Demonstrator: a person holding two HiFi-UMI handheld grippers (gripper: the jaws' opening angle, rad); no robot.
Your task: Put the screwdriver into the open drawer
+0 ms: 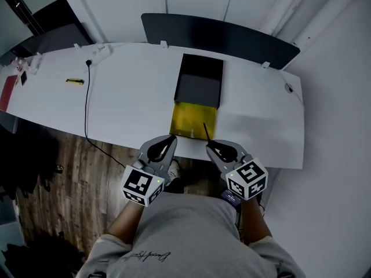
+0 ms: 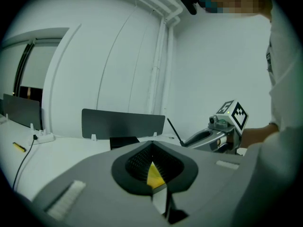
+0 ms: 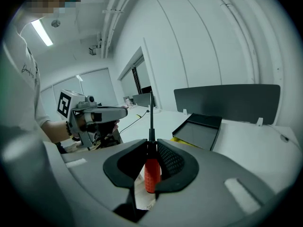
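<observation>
A black box (image 1: 199, 80) lies on the white table (image 1: 127, 103), and a yellow open drawer (image 1: 194, 120) sticks out of its near side. My right gripper (image 1: 210, 145) hovers just off the table's near edge, shut on the red handle of a screwdriver (image 3: 151, 174). Its thin black shaft (image 1: 206, 131) points out over the near edge of the yellow drawer. In the right gripper view, the shaft rises between the fingertips (image 3: 163, 148) toward the black box (image 3: 199, 129). My left gripper (image 1: 172, 138) is beside it on the left, shut and empty, aimed at the drawer (image 2: 154, 174).
A black cable (image 1: 87, 103) runs across the table's left part and over its front edge. A small yellow item (image 1: 74, 81) lies far left. A dark panel (image 1: 220, 36) stands behind the table. A white wall is close on the right, and wood floor (image 1: 69, 172) lies below.
</observation>
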